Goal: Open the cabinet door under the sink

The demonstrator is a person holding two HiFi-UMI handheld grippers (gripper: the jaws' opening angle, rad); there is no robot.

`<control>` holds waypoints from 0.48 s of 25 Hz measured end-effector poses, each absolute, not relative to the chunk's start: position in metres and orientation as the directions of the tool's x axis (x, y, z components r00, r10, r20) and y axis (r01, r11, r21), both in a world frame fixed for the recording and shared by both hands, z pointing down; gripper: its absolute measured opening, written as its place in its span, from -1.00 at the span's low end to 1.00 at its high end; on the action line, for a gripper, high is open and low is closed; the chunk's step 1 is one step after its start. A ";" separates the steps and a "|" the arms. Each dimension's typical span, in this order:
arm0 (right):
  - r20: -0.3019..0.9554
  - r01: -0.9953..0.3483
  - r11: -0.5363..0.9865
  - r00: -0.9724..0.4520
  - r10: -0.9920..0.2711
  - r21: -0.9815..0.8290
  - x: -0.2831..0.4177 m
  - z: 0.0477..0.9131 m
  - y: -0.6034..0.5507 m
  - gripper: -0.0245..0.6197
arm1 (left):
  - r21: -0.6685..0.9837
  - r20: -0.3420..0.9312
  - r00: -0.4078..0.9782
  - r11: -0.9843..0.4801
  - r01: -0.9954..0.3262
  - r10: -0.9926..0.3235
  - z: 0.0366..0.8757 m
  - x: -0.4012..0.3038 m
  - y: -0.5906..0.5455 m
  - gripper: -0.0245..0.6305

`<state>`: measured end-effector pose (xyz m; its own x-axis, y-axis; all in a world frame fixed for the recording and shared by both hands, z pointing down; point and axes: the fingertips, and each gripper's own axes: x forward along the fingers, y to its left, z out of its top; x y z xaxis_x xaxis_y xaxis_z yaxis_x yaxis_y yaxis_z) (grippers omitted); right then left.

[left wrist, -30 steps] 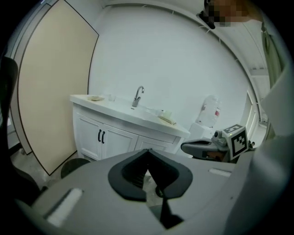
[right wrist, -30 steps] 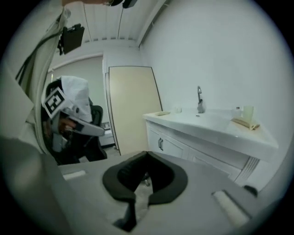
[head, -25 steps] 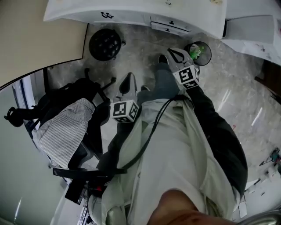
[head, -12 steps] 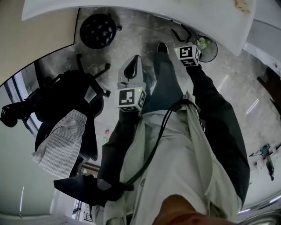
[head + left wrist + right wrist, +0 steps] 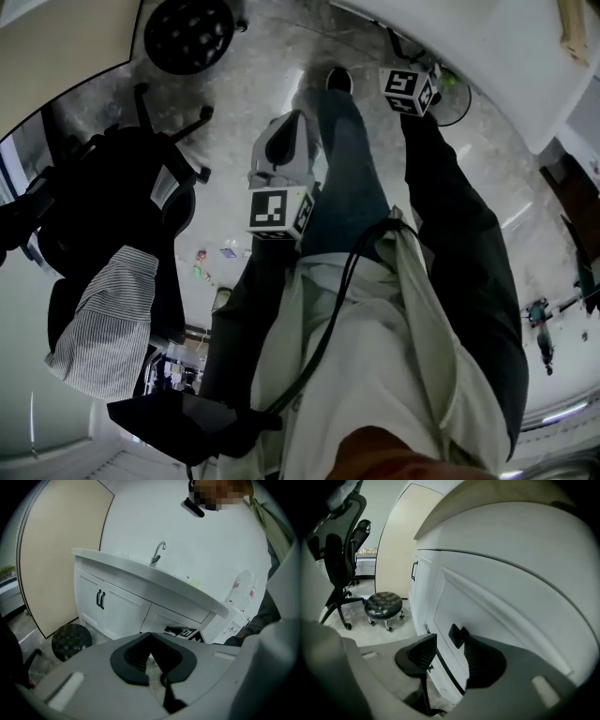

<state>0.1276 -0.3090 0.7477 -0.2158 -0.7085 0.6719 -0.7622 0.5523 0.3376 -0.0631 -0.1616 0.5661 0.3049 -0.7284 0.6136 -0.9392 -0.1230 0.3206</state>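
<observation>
Cabinet door (image 5: 454, 606): white, recessed panel, below the curved sink tabletop (image 5: 511, 550).
Handle (image 5: 449, 671): slim black bar, between the right jaws, untouched.
Right hand-held gripper (image 5: 449, 641): ribbed pads wide, closing.
Left hand-held gripper (image 5: 150, 637): tips together, empty.
Stool (image 5: 383, 603): round, tufted, black.

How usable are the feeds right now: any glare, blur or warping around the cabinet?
Right gripper view: handle fairly sharp, cabinet door bowed by the fisheye, corners black. Left gripper view: clear, counter curved. Head view: dim, with glare streaks on the floor and the counter washed out white.
</observation>
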 end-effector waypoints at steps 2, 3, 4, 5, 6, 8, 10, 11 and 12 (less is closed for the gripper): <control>0.665 -0.777 0.541 -0.222 -0.713 0.321 0.129 0.745 -0.310 -0.37 | 0.326 0.616 0.302 -0.113 -0.938 -0.728 0.570 -0.067 -0.162 -0.90; 0.663 -0.786 0.533 -0.220 -0.715 0.314 0.131 0.745 -0.312 -0.41 | 0.327 0.615 0.300 -0.110 -0.939 -0.729 0.571 -0.069 -0.163 -0.90; 0.662 -0.797 0.522 -0.216 -0.718 0.305 0.134 0.744 -0.313 -0.50 | 0.326 0.614 0.296 -0.106 -0.939 -0.731 0.572 -0.072 -0.165 -0.90; 0.661 -0.808 0.512 -0.217 -0.719 0.291 0.136 0.745 -0.315 -0.59 | 0.325 0.614 0.291 -0.101 -0.940 -0.734 0.573 -0.075 -0.166 -0.90; 0.660 -0.817 0.507 -0.224 -0.717 0.274 0.137 0.746 -0.316 -0.61 | 0.323 0.614 0.285 -0.096 -0.942 -0.736 0.574 -0.078 -0.167 -0.90; 0.672 -0.806 0.522 -0.223 -0.706 0.281 0.138 0.749 -0.317 -0.62 | 0.320 0.617 0.276 -0.086 -0.943 -0.737 0.576 -0.083 -0.167 -0.90; 0.703 -0.732 0.564 -0.165 -0.692 0.383 0.144 0.757 -0.316 -0.68 | 0.321 0.618 0.274 -0.082 -0.943 -0.737 0.579 -0.087 -0.166 -0.90; 0.706 -0.689 0.582 -0.143 -0.693 0.432 0.146 0.759 -0.317 -0.82 | 0.323 0.618 0.273 -0.079 -0.943 -0.738 0.582 -0.090 -0.165 -0.90; 0.705 -0.664 0.594 -0.141 -0.696 0.454 0.145 0.760 -0.317 -0.83 | 0.326 0.619 0.271 -0.073 -0.943 -0.737 0.584 -0.092 -0.163 -0.90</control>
<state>0.1449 -0.3173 0.7600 -0.1406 -0.6956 0.7046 -0.6639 0.5941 0.4541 -0.0923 -0.1627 0.5841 0.2711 -0.7368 0.6194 -0.9425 -0.0726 0.3261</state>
